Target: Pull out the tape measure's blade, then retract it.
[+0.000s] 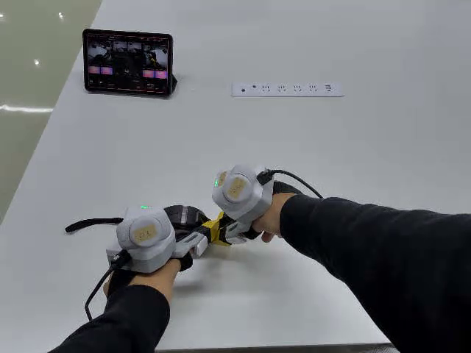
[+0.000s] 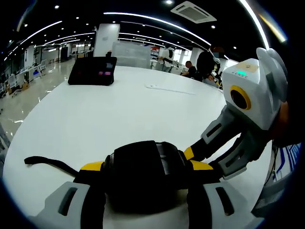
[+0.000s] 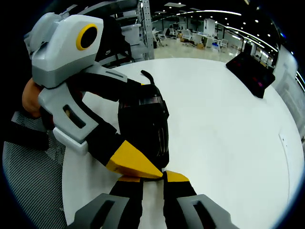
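On the white table (image 1: 294, 147), near its front edge, the black tape measure (image 3: 143, 124) sits clamped across its sides in the left gripper (image 2: 145, 188); the right gripper (image 3: 155, 177), jaws pinched together, meets its right-hand end, hook hidden, blade not yet out

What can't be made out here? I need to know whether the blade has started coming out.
1. The blade: in the head view the right tongs cover the front of the tape measure, so whether any blade is out can't be told.
2. Their grip: in the right gripper view the tips almost meet; whether they pinch the hook is hidden.
3. Tablet screen: too small in the head view.
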{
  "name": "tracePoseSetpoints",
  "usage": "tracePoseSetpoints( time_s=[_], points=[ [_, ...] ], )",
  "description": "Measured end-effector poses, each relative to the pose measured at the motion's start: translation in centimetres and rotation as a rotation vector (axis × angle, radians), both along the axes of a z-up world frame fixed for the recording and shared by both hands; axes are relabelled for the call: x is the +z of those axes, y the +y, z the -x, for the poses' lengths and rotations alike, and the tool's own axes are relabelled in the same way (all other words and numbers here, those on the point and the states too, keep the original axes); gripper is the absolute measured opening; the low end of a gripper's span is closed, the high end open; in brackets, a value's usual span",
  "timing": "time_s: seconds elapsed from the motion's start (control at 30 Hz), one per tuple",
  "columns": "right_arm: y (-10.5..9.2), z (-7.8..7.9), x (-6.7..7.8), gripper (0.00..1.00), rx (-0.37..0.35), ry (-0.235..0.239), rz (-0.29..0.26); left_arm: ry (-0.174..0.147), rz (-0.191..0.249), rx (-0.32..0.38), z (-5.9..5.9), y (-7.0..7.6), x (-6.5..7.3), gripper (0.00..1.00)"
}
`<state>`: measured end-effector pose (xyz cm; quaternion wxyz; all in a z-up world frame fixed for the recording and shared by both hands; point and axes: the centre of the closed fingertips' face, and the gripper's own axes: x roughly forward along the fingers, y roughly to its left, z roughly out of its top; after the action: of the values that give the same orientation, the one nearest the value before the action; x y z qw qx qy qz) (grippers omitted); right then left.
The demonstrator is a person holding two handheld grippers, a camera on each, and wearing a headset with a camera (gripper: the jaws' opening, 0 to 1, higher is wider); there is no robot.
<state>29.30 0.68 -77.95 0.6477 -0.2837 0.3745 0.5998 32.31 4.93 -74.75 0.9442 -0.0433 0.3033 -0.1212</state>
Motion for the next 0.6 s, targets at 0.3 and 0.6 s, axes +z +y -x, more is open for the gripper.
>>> tracePoseSetpoints(
  time_s=[0.3,0.6],
  points=[
    [-0.6,-0.2,1.0,0.17,-0.002,-0.026,-0.011,0.033,0.024,0.006,0.2,0.5,0.1,0.72],
    [-1.9,0.2,1.6,0.22,-0.044,-0.028,-0.032,0.013,0.027,-0.043,0.7,0.8,0.7,0.86]
  ],
)
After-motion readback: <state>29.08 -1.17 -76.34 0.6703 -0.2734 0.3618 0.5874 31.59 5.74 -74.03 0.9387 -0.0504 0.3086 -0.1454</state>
